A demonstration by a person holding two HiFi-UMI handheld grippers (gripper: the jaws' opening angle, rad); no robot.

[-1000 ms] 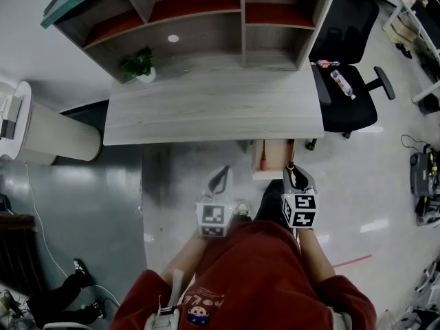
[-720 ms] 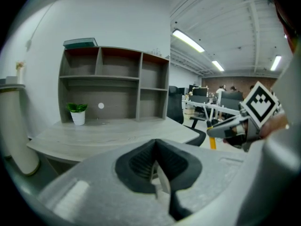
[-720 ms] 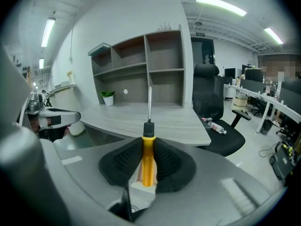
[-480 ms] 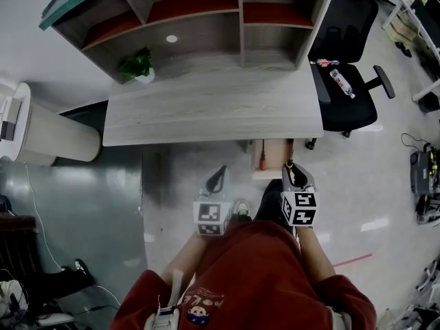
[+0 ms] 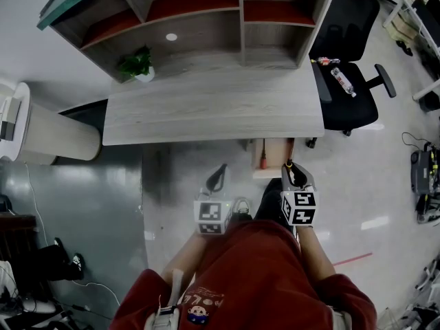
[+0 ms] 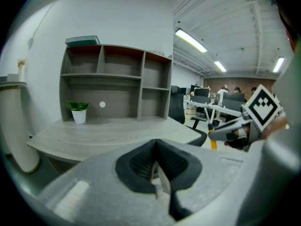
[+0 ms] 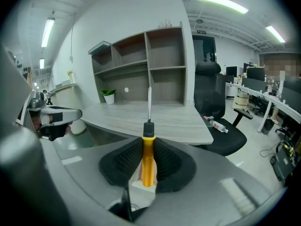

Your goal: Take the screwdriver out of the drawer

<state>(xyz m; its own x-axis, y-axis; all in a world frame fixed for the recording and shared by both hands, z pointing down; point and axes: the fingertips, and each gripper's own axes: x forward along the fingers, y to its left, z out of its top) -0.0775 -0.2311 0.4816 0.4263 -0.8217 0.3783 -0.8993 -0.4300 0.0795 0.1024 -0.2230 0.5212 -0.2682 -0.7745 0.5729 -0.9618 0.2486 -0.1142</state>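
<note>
1. Head view: a desk (image 5: 213, 108) with a shelf (image 5: 206, 19) and a plant (image 5: 139, 65) is seen from above. A chair (image 5: 347, 95) with a bottle (image 5: 342, 82) on its seat stands to the right of it. Under the desk's right part a drawer (image 5: 273, 153) is pulled out, and a red tool (image 5: 262, 162) lies inside it. The right gripper (image 5: 290, 172) is held at the drawer's right front corner, with the yellow screwdriver (image 5: 289, 164) at its tip. The left gripper (image 5: 219, 177) is held over the floor, to the left of the drawer and apart from it.

2. Left gripper view: the jaws of the left gripper (image 6: 155, 161) are pressed together, and nothing is seen between them. The desk (image 6: 108, 135), the shelf (image 6: 115, 81) and the plant (image 6: 78, 111) are seen ahead. The right gripper (image 6: 214, 133) shows at the right.

3. Right gripper view: the screwdriver (image 7: 148, 149) is pinched by its yellow handle between the pads of the right gripper (image 7: 148, 166). Its metal shaft points out from the jaws toward the shelf (image 7: 141, 69). The desk (image 7: 160, 119), the chair (image 7: 211, 102) and the bottle (image 7: 217, 125) are seen behind it, and the left gripper (image 7: 70, 113) shows at the left.
</note>
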